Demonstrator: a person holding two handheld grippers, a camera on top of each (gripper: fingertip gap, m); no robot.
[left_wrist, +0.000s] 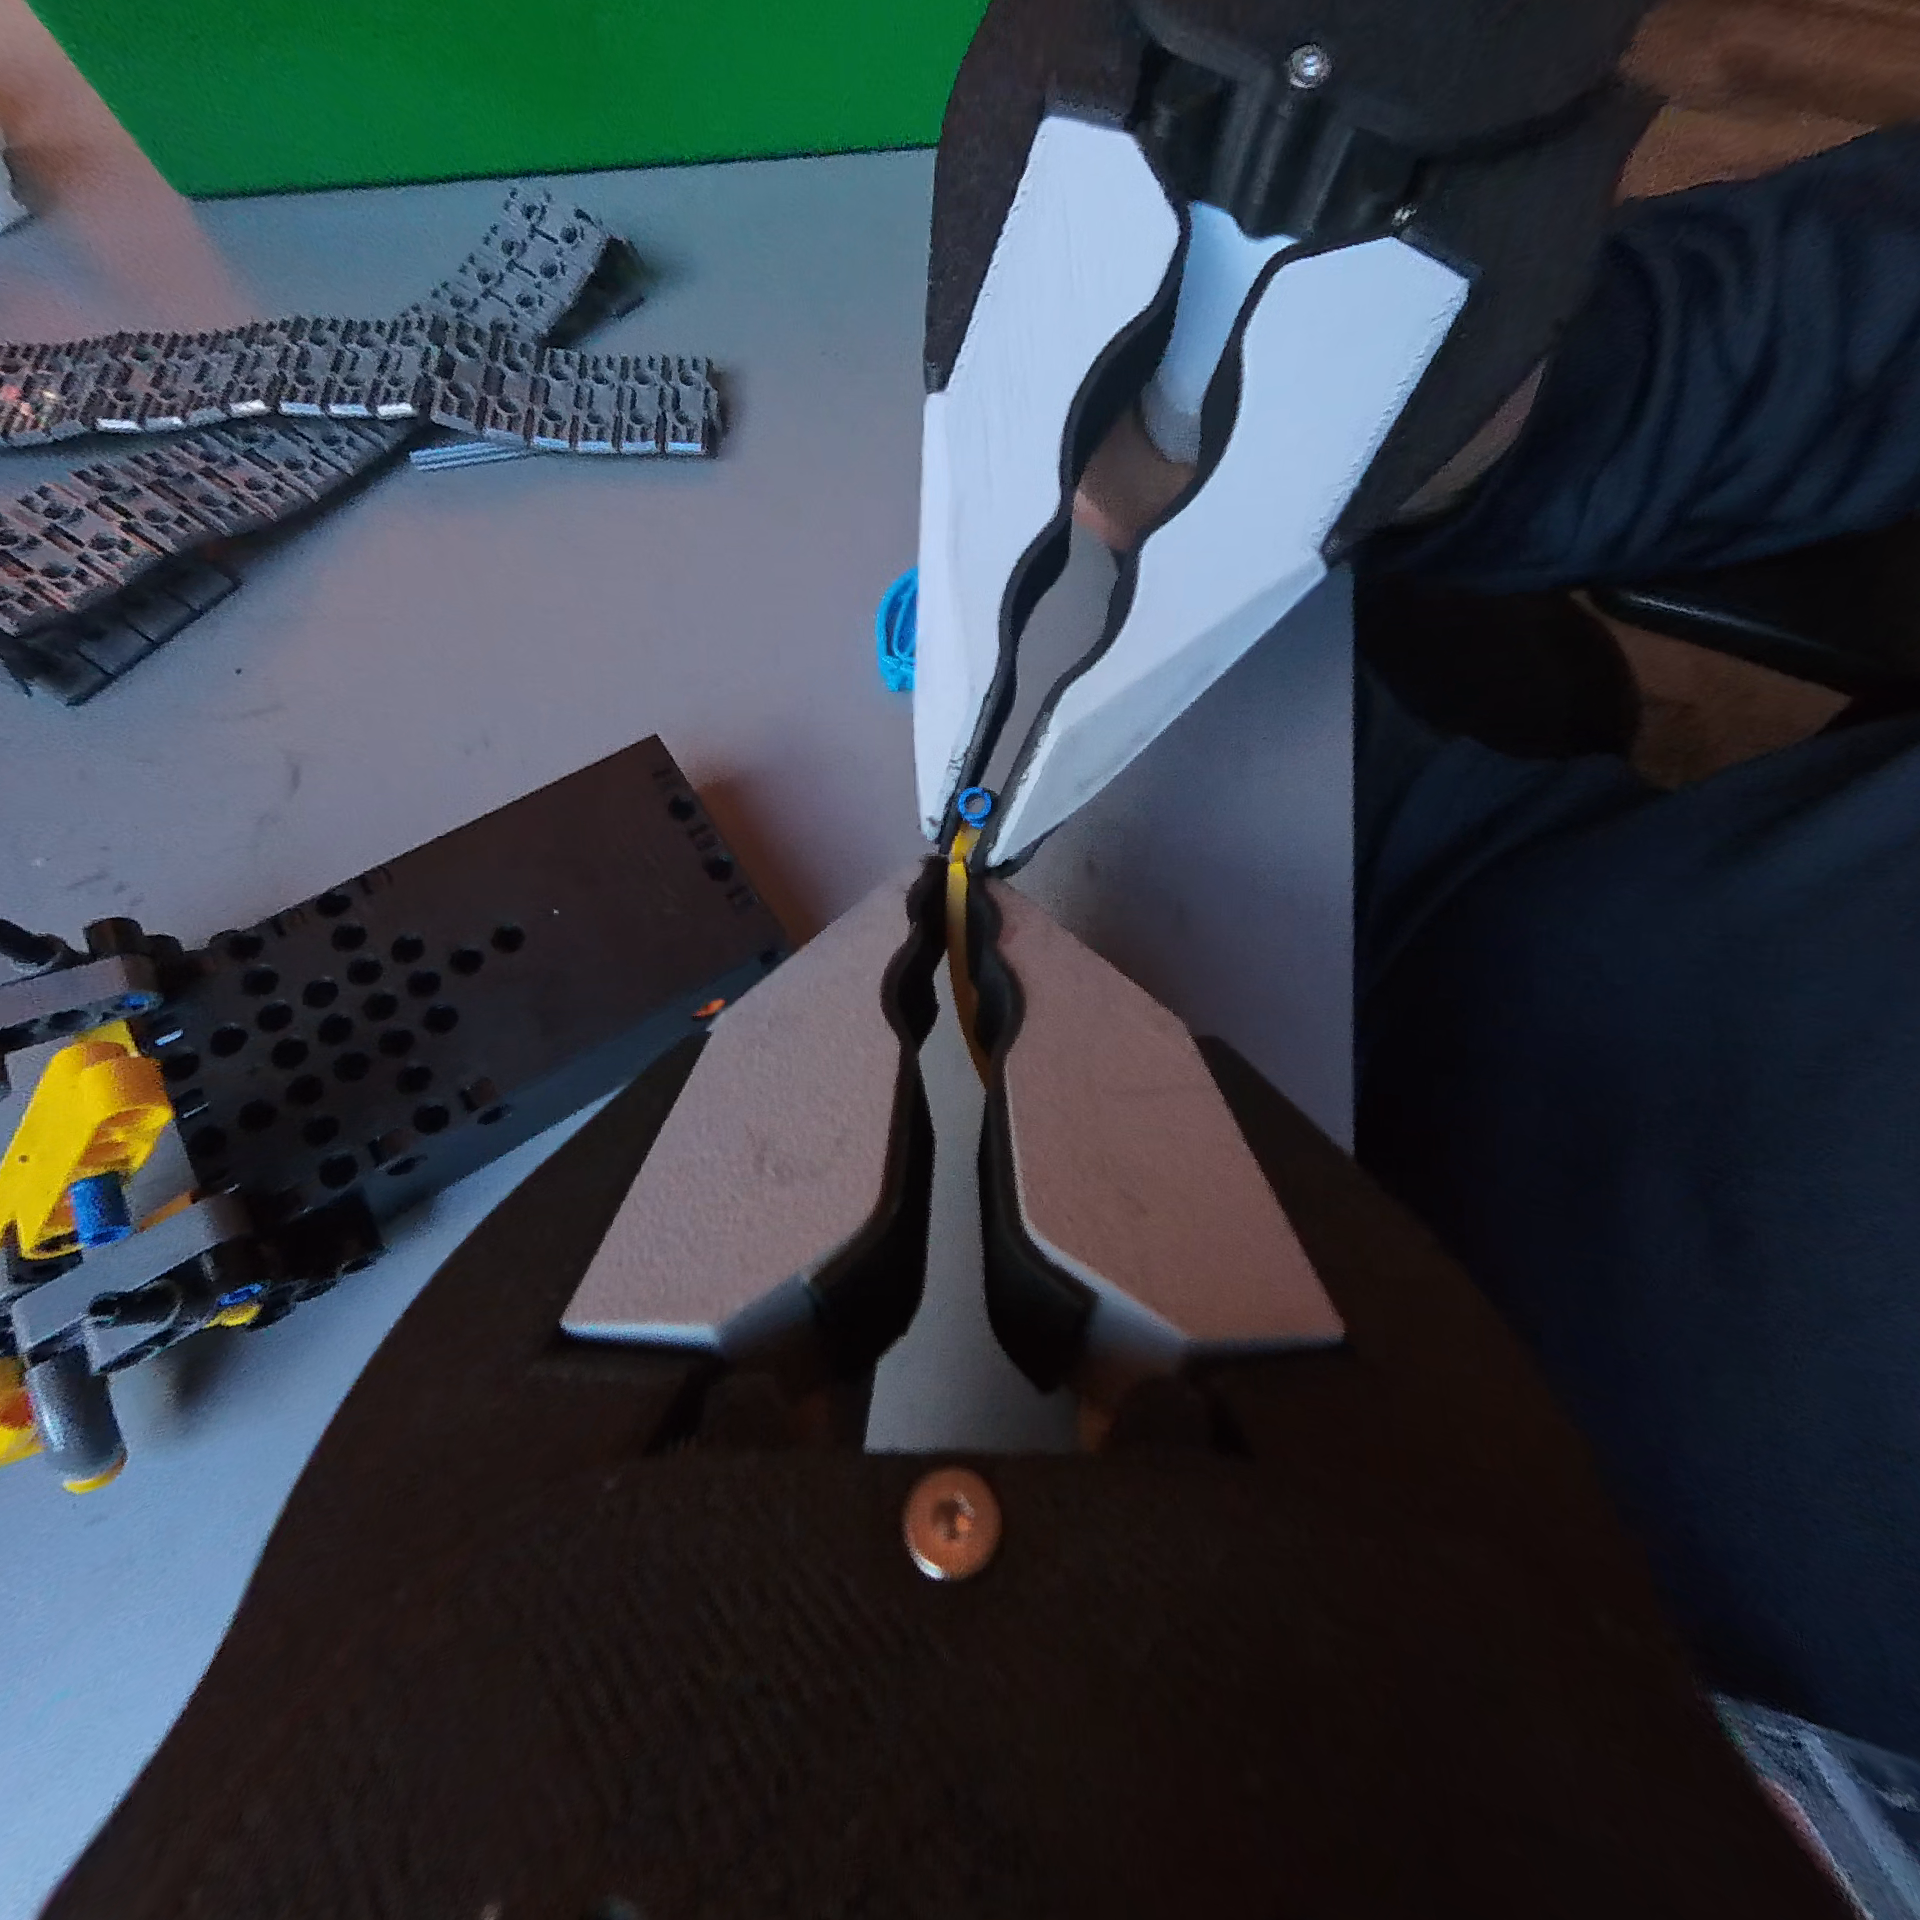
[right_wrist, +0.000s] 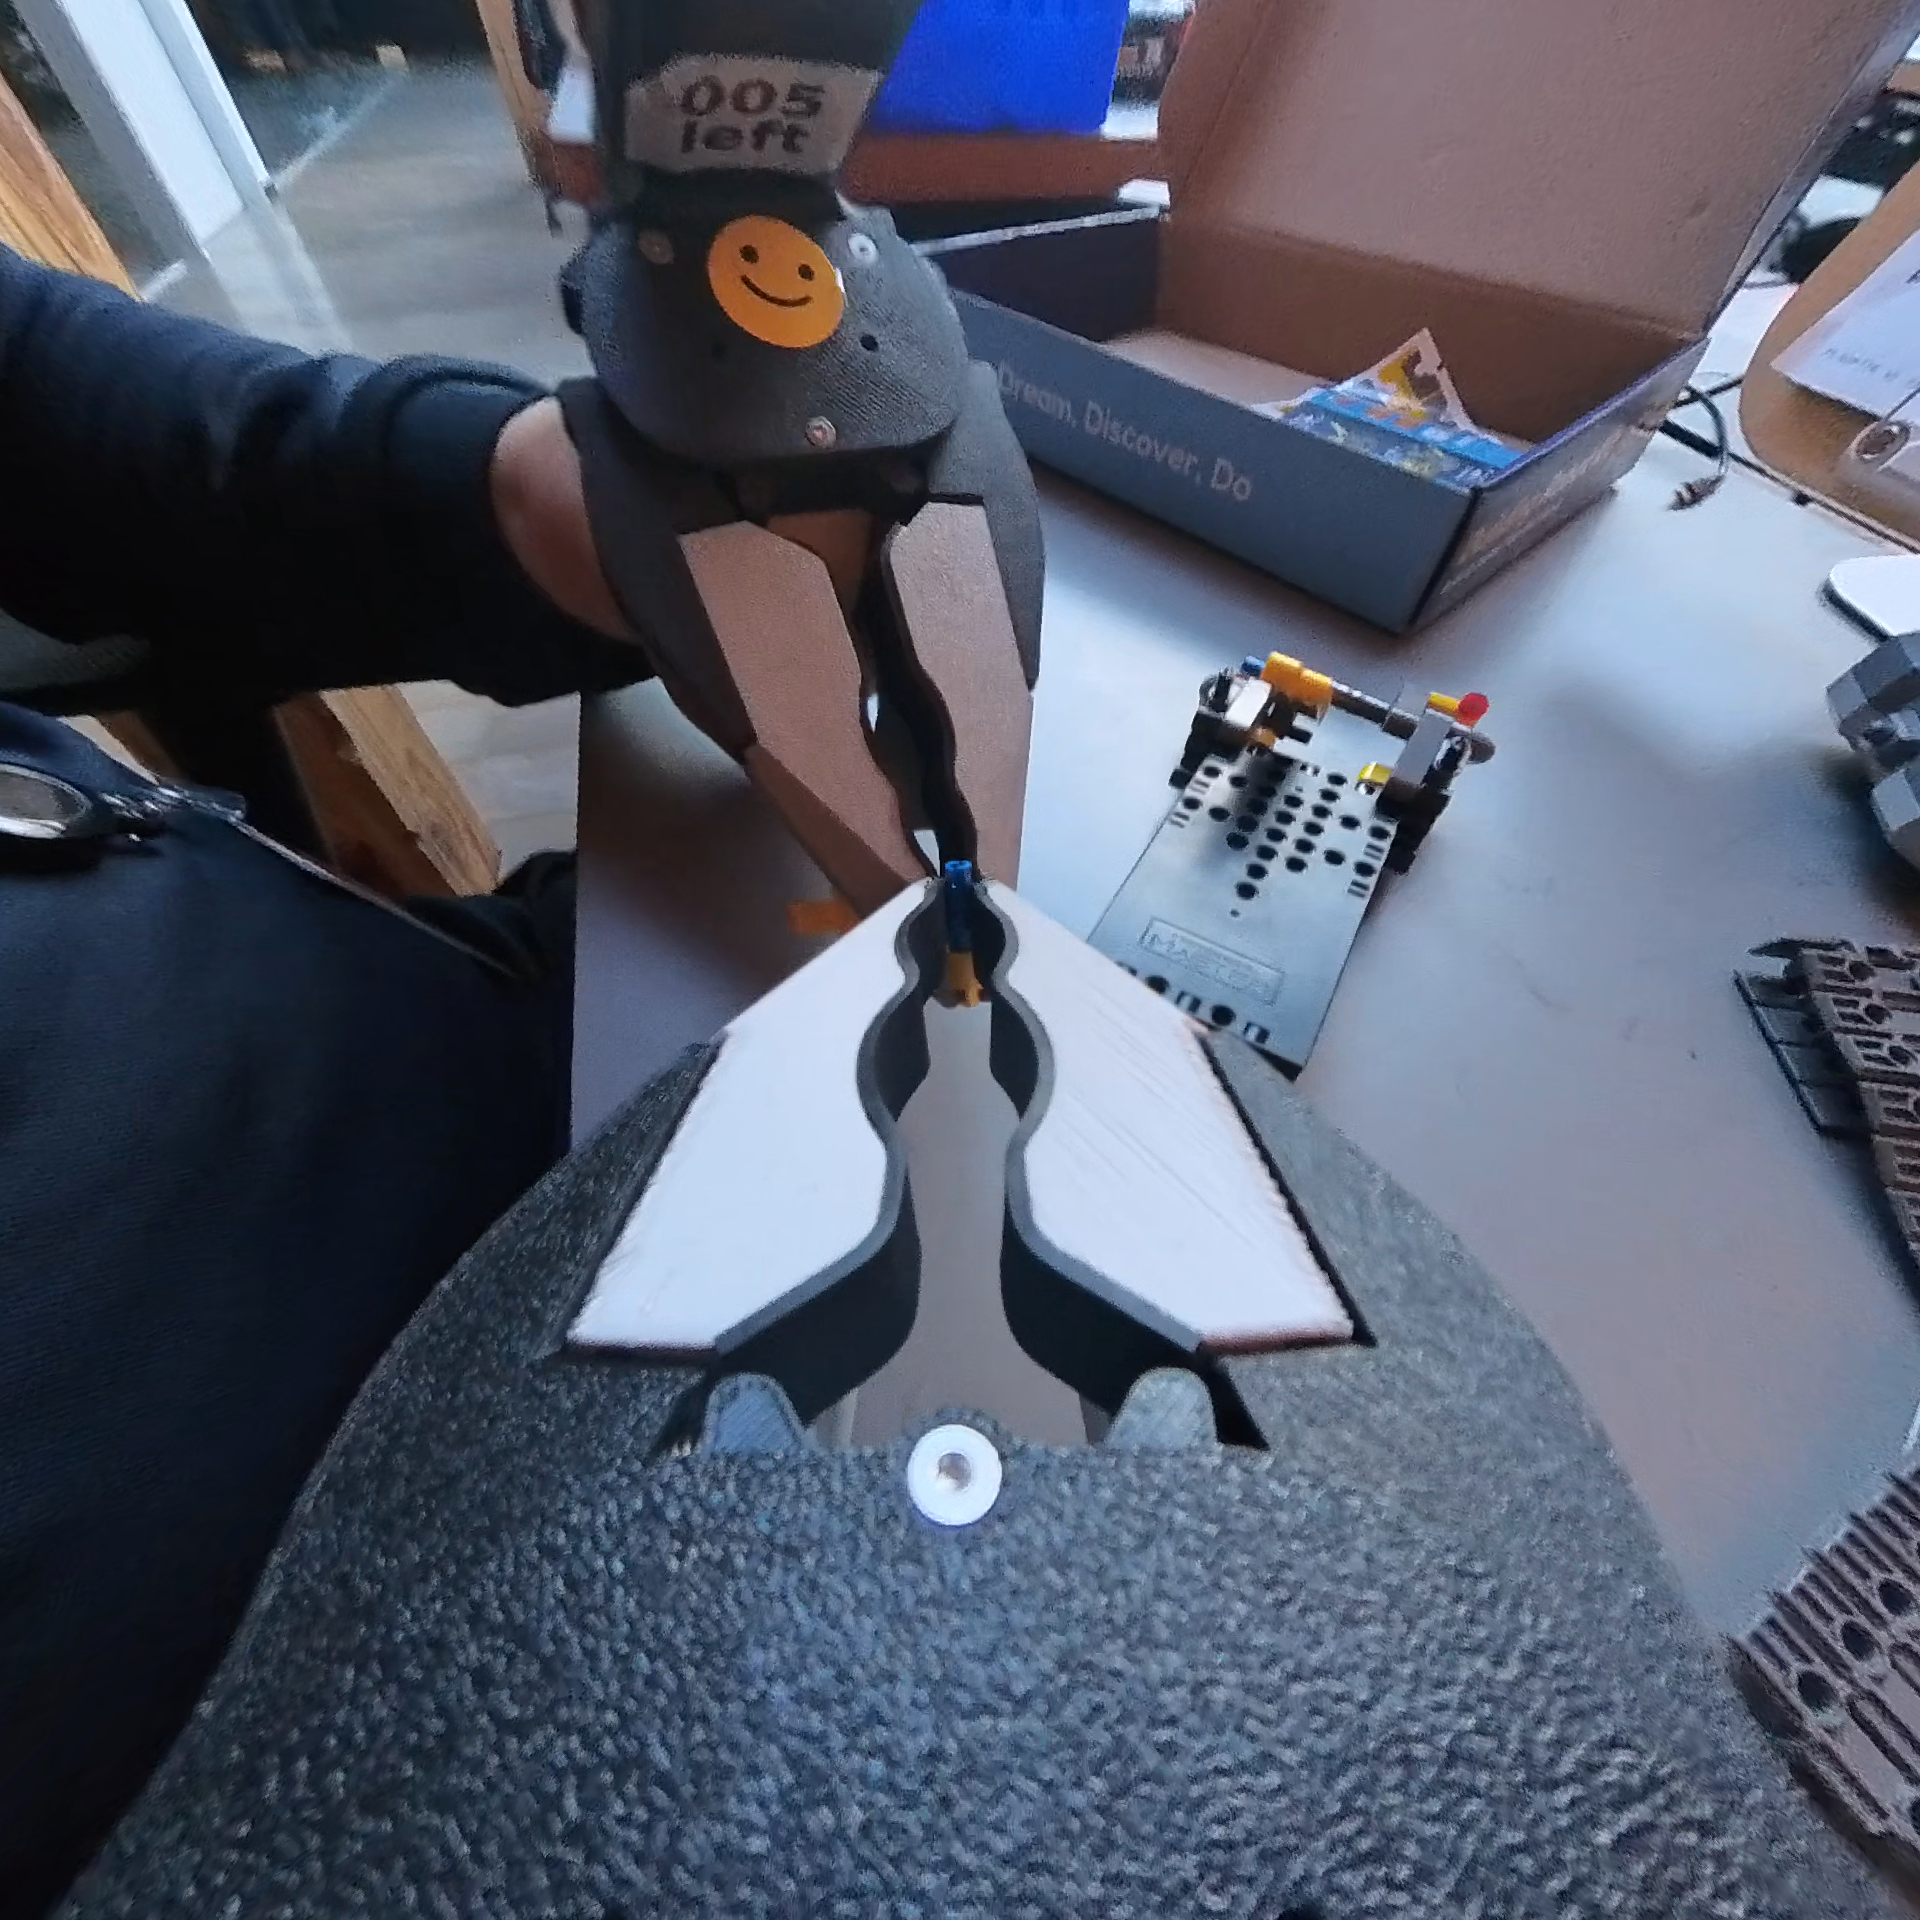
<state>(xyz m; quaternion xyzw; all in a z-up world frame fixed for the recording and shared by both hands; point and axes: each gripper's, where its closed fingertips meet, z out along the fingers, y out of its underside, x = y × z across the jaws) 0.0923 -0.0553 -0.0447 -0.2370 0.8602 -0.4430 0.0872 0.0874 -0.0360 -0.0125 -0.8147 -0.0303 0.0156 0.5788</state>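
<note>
A person's dark sleeve (right_wrist: 239, 468) reached in from the left. The left gripper (right_wrist: 951, 868) came down from above, its jaws closed on a thin yellow strip (left_wrist: 958, 935). The right gripper (right_wrist: 958, 914) met it tip to tip above the grey table (right_wrist: 1455, 1195), jaws narrow around a small blue pin (right_wrist: 956, 899); the pin seemed to sit in the strip's end, though the view was blurred there. Further right lay the black perforated plate (right_wrist: 1247, 883) with a small brick assembly (right_wrist: 1340, 727), then the open cardboard box (right_wrist: 1351, 416) and the dark track links (right_wrist: 1860, 1039).
</note>
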